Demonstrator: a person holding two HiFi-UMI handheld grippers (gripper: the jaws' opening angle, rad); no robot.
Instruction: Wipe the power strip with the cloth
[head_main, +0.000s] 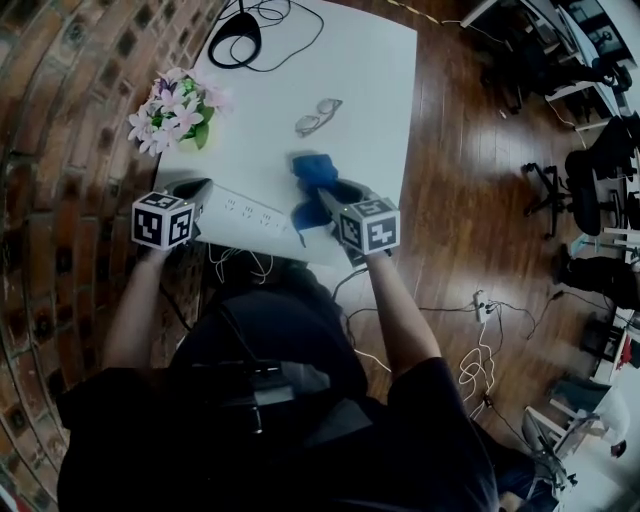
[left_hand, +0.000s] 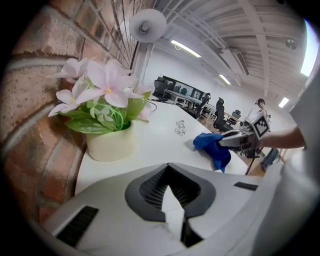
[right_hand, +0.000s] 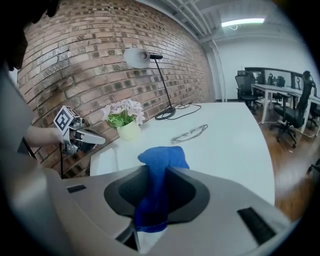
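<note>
Cloth (head_main: 312, 172), soft and limp, pinched bunched in right gripper (head_main: 322, 198) jaws over strip (head_main: 250, 211) right end; left gripper (head_main: 196, 190), jaws closed, at left end, probably steadying light, slide-prone strip.

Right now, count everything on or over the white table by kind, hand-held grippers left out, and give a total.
power strip: 1
blue cloth: 1
glasses: 1
potted flowers: 1
desk lamp: 1
Total: 5
</note>
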